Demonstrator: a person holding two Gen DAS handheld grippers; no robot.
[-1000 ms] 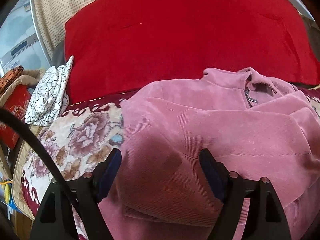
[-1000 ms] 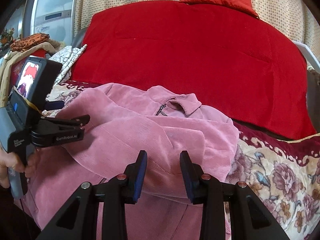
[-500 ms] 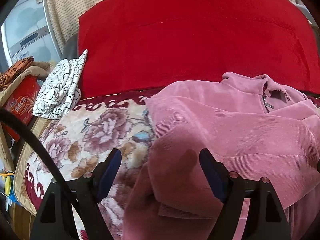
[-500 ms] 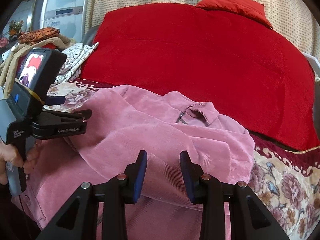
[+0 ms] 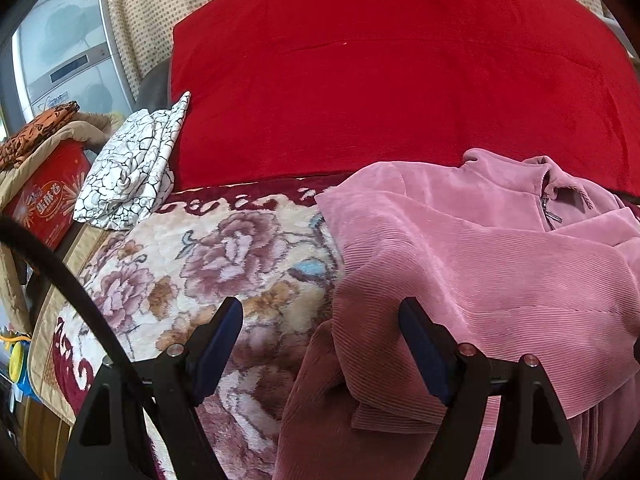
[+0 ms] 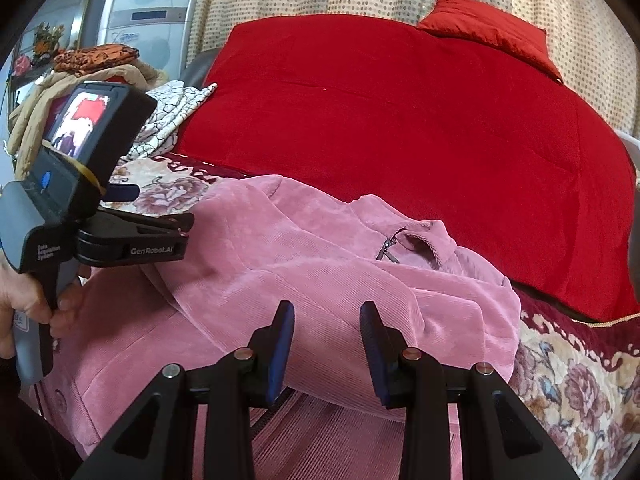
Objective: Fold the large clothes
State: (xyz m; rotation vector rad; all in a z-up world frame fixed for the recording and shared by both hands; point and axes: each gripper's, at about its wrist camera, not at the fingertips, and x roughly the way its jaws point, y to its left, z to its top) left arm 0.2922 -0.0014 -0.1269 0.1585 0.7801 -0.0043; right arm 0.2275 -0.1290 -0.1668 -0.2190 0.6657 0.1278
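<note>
A pink corduroy jacket (image 5: pixel 480 260) lies partly folded on a floral blanket (image 5: pixel 192 256), a sleeve laid across its front and the zipped collar (image 6: pixel 424 240) toward the back. My left gripper (image 5: pixel 320 320) is open wide, low over the jacket's left edge, with blanket under one finger and pink cloth under the other. In the right wrist view that left gripper (image 6: pixel 160 208) shows at the left, held by a hand (image 6: pixel 24 300). My right gripper (image 6: pixel 326 320) hovers over the folded sleeve (image 6: pixel 320 272), jaws apart with nothing pinched between them.
A large red cushion (image 5: pixel 380 80) stands behind the jacket, with a small red pillow (image 6: pixel 492 28) on top. A white crackle-patterned cloth (image 5: pixel 136 164), a red box (image 5: pixel 48 204) and a silver appliance (image 5: pixel 60 60) sit at the left. Floral blanket (image 6: pixel 568 392) shows right of the jacket.
Both grippers have slid to the left over the jacket. The left one went from above the pink cloth to its left edge, so more floral blanket shows. Neither gripper's opening changed.
</note>
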